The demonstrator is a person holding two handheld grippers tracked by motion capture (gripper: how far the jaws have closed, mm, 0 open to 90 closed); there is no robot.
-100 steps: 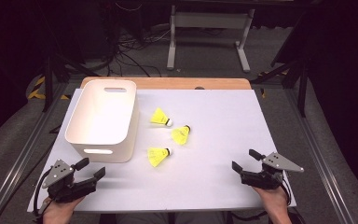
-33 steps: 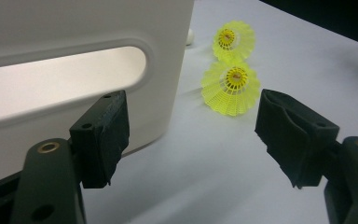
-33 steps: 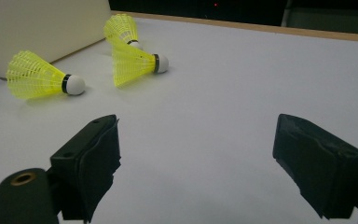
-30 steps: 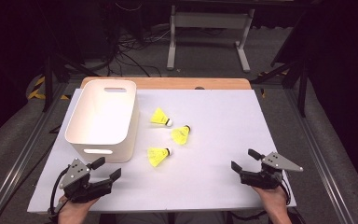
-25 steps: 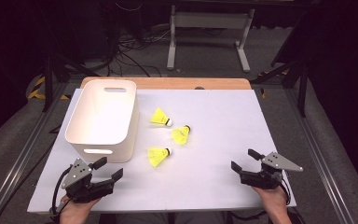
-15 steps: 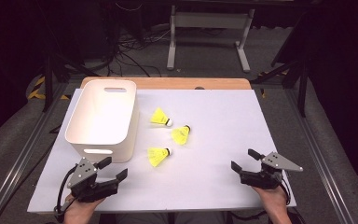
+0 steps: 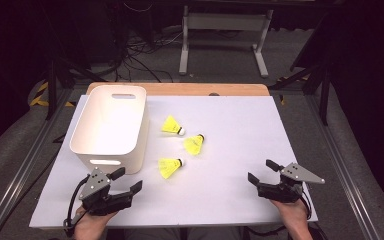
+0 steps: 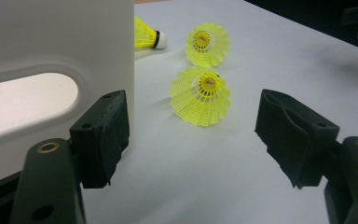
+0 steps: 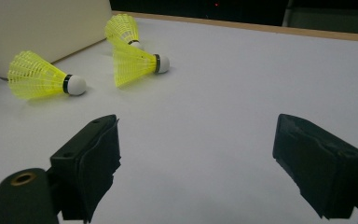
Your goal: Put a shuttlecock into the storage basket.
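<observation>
Presently the jaws of the left gripper point(image 7: 121, 181) stand well apart with nothing between them; in the left gripper view the nearest shuttlecock point(image 8: 200, 95) lies ahead in the gap's line of sight, skirt toward the camera, not yet between the pads. The jaws of the right gripper point(image 7: 263, 171) are likewise wide apart and empty.

Change noted: over the last few seconds the left gripper has travelled from the near left corner of the table point(image 7: 240, 125) rightward and forward, and now sits just in front of the white bin point(image 7: 111, 125), its left jaw close beside the bin's handle wall. The right gripper has not shifted from its place near the right front edge.

Position of the work pieces: three yellow shuttlecocks lie on the white surface to the right of the bin, none inside it. The nearest shuttlecock point(image 7: 169, 167) is near the bin's front right corner; the middle shuttlecock point(image 7: 194, 144) and the far shuttlecock point(image 7: 172, 126) lie beyond it. All three are apart from each other and unmoved.

Assessment: the left gripper appears to be lining up on the nearest shuttlecock for a first pick, presumably for transfer into the bin. No grasp is yet made. The bin wall crowds the left jaw, so clearance there merits attention.
</observation>
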